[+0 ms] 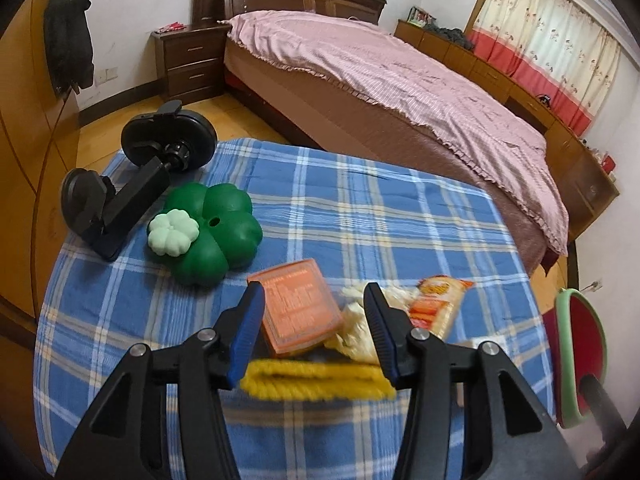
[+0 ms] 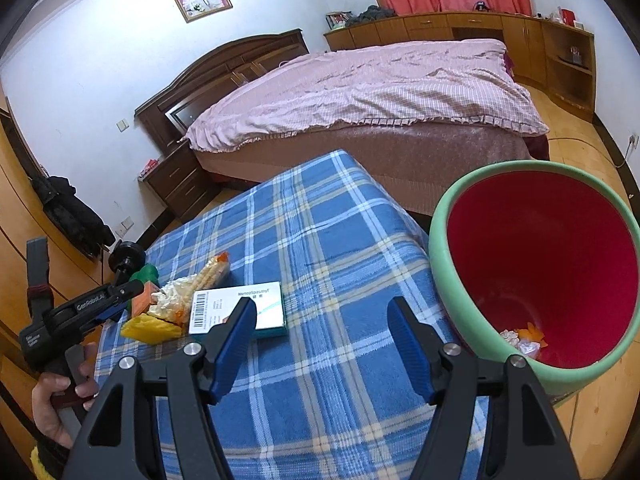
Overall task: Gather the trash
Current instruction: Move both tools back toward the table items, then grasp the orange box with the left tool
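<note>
— Left gripper (image 1: 314, 326)? Right gripper (image 2: 322, 344)?
— Both spread wide, gripping nothing, above blue plaid table (image 2: 320, 240).
— Trash bin (image 2: 460, 280)?
— Beside table edge, scraps inside.
— Trash?
— White medicine box (image 2: 244, 310) flat, then orange box (image 1: 298, 308), snack wrapper (image 1: 436, 304), yellow rope (image 1: 316, 378) under left fingers.

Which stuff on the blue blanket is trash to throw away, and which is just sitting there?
Probably trash:
orange box
snack wrapper
crumpled paper
white medicine box
The bin takes it all.

Probably just lying about:
green clover toy
black clamp stand
yellow rope, can't tell
</note>
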### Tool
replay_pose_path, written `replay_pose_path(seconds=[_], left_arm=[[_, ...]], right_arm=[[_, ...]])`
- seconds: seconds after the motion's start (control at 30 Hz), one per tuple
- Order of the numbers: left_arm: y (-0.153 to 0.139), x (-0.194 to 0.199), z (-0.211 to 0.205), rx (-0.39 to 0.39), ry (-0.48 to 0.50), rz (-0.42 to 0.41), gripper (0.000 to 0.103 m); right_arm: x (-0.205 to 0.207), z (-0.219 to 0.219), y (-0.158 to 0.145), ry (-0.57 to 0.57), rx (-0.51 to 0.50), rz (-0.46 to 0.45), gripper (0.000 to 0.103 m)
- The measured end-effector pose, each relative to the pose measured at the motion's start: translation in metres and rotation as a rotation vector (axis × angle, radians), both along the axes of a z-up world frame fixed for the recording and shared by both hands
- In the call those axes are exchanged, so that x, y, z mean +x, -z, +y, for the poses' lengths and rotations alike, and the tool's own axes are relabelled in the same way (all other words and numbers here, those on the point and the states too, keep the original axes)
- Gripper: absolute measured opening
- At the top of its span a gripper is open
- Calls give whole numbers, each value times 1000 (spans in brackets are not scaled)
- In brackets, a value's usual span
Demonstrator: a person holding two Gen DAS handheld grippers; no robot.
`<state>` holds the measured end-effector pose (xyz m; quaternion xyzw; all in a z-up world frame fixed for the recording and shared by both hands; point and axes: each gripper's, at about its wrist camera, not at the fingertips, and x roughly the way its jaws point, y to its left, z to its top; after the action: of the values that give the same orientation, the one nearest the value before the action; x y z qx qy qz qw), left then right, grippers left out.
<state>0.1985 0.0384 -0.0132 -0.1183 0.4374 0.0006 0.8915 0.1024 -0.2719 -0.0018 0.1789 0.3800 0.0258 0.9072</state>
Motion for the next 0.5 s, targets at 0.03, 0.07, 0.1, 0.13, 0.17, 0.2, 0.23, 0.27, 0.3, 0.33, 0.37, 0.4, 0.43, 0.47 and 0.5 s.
replay_pose_path(seconds=[0.03, 0.07, 0.1, 0.13, 0.17, 0.2, 0.23, 0.27, 0.3, 0.33, 0.37, 0.4, 0.43, 0.47, 0.5], left_arm=[[2, 3, 1, 1, -3, 5, 51], [3, 6, 1, 11, -10, -1, 52], [3, 8, 0, 28, -16, -7, 54], [4, 10, 0, 36, -16, -3, 54], [5, 12, 0, 45, -20, -5, 55], [5, 13, 0, 59, -25, -7, 55], [6, 16, 1, 64, -29, 5, 55], [9, 17, 2, 62, -32, 18, 55], [12, 17, 4, 55, -36, 31, 55], [16, 18, 6, 46, -40, 43, 55], [19, 17, 7, 34, -41, 48, 55], [22, 16, 8, 26, -42, 51, 55], [24, 15, 9, 24, -44, 56, 55], [26, 14, 9, 27, -45, 62, 55], [28, 14, 9, 28, -44, 65, 55]], right_arm=[[2, 0, 1, 1, -1, 4, 70], [3, 0, 2, 2, -1, 7, 70], [4, 0, 4, 3, -2, 12, 70], [5, 0, 5, 4, -2, 15, 70], [6, 0, 6, 4, -2, 19, 70], [7, 0, 7, 5, -2, 22, 70], [8, 1, 8, 5, -3, 24, 70], [9, 1, 9, 4, -3, 26, 70], [11, 1, 10, 3, -2, 29, 70], [12, 1, 11, 2, -2, 30, 71], [12, 1, 11, 1, -1, 32, 70], [13, 2, 12, -1, -1, 33, 70], [13, 2, 13, -3, -1, 35, 70], [14, 3, 14, -5, -1, 37, 70], [15, 3, 15, -7, -1, 40, 70]])
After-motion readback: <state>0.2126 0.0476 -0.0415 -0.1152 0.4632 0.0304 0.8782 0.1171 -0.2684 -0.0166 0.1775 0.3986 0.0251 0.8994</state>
